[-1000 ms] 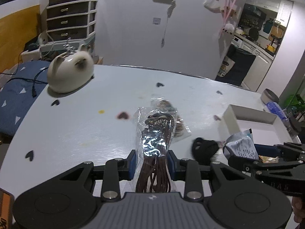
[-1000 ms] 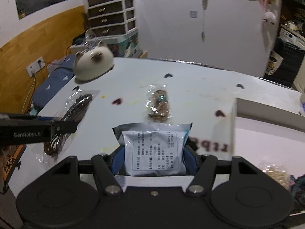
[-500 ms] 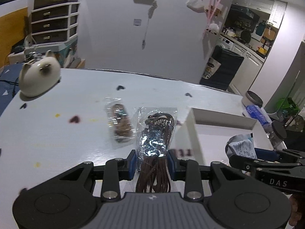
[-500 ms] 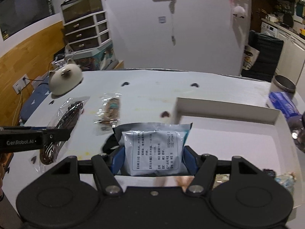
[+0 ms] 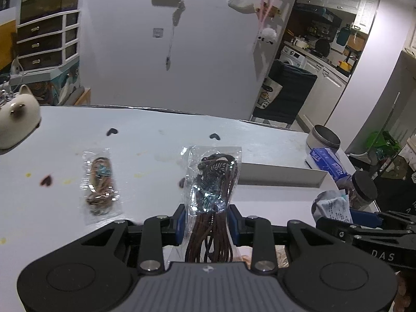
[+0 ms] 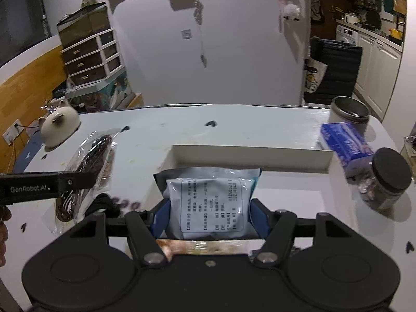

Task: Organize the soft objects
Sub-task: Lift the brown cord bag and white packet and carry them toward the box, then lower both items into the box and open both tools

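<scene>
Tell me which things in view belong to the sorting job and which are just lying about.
Job:
- bag of brown cords, in left claw
- labelled grey pouch, in right claw
- small clear packet on the table
- white box

Lying about:
- cat-shaped ornament
- blue carton
- metal tin
- black-lidded jar

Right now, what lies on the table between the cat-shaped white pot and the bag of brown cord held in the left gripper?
One clear packet lies flat on the table, between the pot and the cord bag, as the left wrist view shows.
</scene>
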### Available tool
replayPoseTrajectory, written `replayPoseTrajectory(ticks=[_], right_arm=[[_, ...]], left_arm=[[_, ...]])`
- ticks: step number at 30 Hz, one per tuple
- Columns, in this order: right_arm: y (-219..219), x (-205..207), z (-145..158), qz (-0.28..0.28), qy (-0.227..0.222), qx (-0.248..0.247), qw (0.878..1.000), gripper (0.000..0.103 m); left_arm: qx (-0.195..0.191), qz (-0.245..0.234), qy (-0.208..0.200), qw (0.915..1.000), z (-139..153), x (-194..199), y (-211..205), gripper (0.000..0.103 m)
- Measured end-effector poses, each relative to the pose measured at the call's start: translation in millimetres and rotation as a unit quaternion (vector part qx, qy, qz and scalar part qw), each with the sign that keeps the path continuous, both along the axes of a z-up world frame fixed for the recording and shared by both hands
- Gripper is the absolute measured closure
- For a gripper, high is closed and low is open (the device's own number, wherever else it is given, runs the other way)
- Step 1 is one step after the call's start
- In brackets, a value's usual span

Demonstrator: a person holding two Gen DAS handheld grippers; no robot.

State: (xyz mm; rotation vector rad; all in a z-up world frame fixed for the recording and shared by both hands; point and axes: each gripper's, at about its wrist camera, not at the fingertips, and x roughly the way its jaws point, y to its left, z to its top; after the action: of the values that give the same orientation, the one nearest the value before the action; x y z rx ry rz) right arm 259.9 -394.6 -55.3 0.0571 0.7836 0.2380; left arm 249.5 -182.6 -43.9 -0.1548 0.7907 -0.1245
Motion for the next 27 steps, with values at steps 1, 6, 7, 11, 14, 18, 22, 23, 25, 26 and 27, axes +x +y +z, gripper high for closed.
replayPoseTrajectory(ticks=[1, 6, 7, 11, 14, 18, 22, 23, 25, 26, 27], right_arm=[[-5, 2, -1, -0.004, 0.000, 0.000, 1.000, 0.036], [-28, 12, -8, -0.021, 0.005, -0.002, 1.000, 0.036], [-32, 13, -10, -0.024, 0.006, -0.003, 1.000, 0.036], [-48, 22, -15, -0.037, 0.012, -0.006, 0.999, 0.036], [-58, 29, -16, -0.048, 0.013, -0.006, 0.999, 0.036], [-72, 41, -19, -0.064, 0.016, -0.007, 0.998, 0.036], [-86, 52, -24, -0.080, 0.023, -0.009, 0.996, 0.036], [-88, 55, -26, -0.083, 0.025, -0.010, 0.996, 0.036], [-95, 59, -31, -0.091, 0.031, -0.010, 0.995, 0.036], [-98, 61, -33, -0.095, 0.035, -0.008, 0.995, 0.036], [-101, 63, -37, -0.100, 0.039, -0.007, 0.994, 0.036]], left_arm=[[-0.001, -0.001, 0.001, 1.0000, -1, 2, -4, 0.069], [-0.004, -0.005, 0.009, 0.9999, -11, 16, -21, 0.069], [-0.005, -0.005, 0.011, 0.9999, -13, 19, -24, 0.069], [-0.009, -0.004, 0.020, 0.9998, -22, 31, -31, 0.069], [-0.010, -0.004, 0.026, 0.9996, -27, 41, -35, 0.069], [-0.013, -0.003, 0.033, 0.9994, -32, 55, -41, 0.069], [-0.020, -0.003, 0.049, 0.9986, -40, 70, -46, 0.069], [-0.022, -0.004, 0.054, 0.9983, -42, 73, -48, 0.069], [-0.029, -0.004, 0.065, 0.9975, -49, 80, -51, 0.069], [-0.032, -0.004, 0.071, 0.9969, -53, 83, -53, 0.069], [-0.035, -0.003, 0.076, 0.9965, -56, 85, -54, 0.069]])
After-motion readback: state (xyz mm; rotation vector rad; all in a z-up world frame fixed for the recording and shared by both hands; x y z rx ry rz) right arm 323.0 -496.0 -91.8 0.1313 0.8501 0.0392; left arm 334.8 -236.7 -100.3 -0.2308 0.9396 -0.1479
